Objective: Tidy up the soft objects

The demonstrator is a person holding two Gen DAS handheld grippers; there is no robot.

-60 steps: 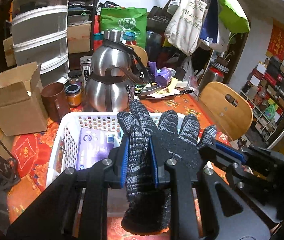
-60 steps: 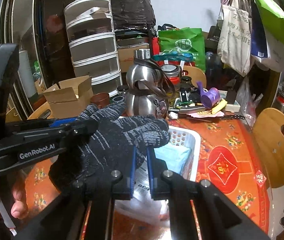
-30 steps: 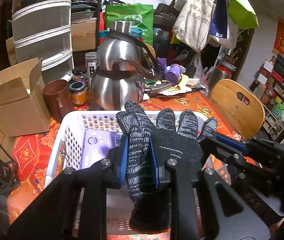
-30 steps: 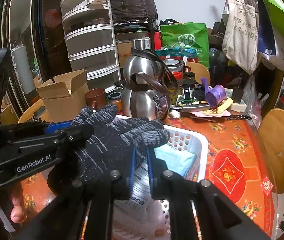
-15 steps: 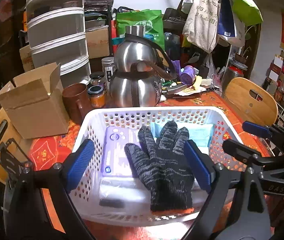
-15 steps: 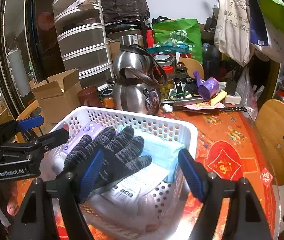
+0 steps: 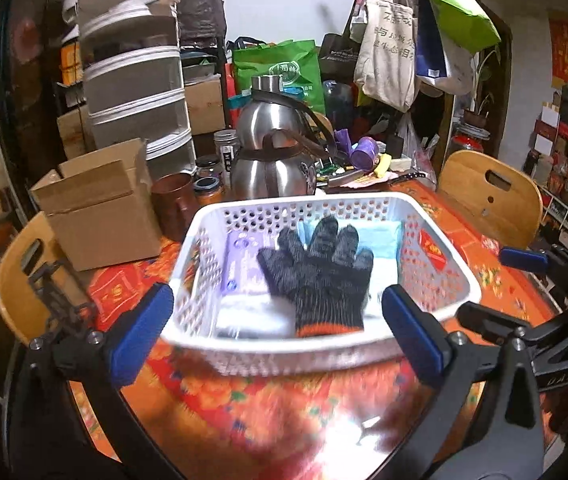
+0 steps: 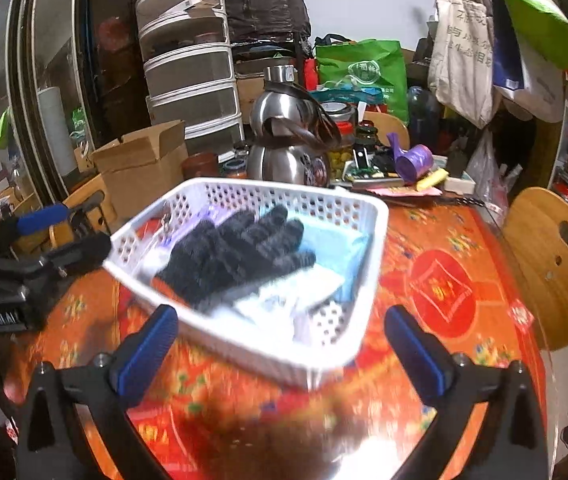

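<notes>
Clutter fills the far half of an orange-red patterned tablecloth [image 7: 284, 408], while its near half lies bare and glossy under both tools. Writing is scarce and mostly unreadable: the body of the left gripper [image 7: 280, 328] carries pale lettering in the right wrist view, too smeared to read, a hanging canvas tote bag [image 7: 387, 52] bears dark characters I cannot make out, and the green shopping bag [image 8: 363, 72] shows a round white logo.

A white perforated basket [image 7: 435, 236] sits mid-table. Inside it the dark knitted glove [image 7: 319, 272] lies flat, fingers toward the far wall, orange cuff at the near rim, resting on a purple packet [image 7: 240, 256], a light-blue packet [image 7: 379, 236] and white wrapped packs. Behind the basket stand a steel kettle [image 7: 272, 164], a brown cup [image 7: 174, 204] and small jars; an open cardboard box [image 7: 100, 200] sits at its left, stacked plastic drawers [image 7: 136, 92] beyond.

Both tools have just been opening. The left gripper's blue pads stand wide apart at either side of the basket's near rim, touching nothing. The right gripper [image 8: 284, 344] is likewise spread wide, nothing between its pads, hovering near the basket's near corner. Wooden chair backs [image 8: 555, 256] bound the table at its right and left edges.
</notes>
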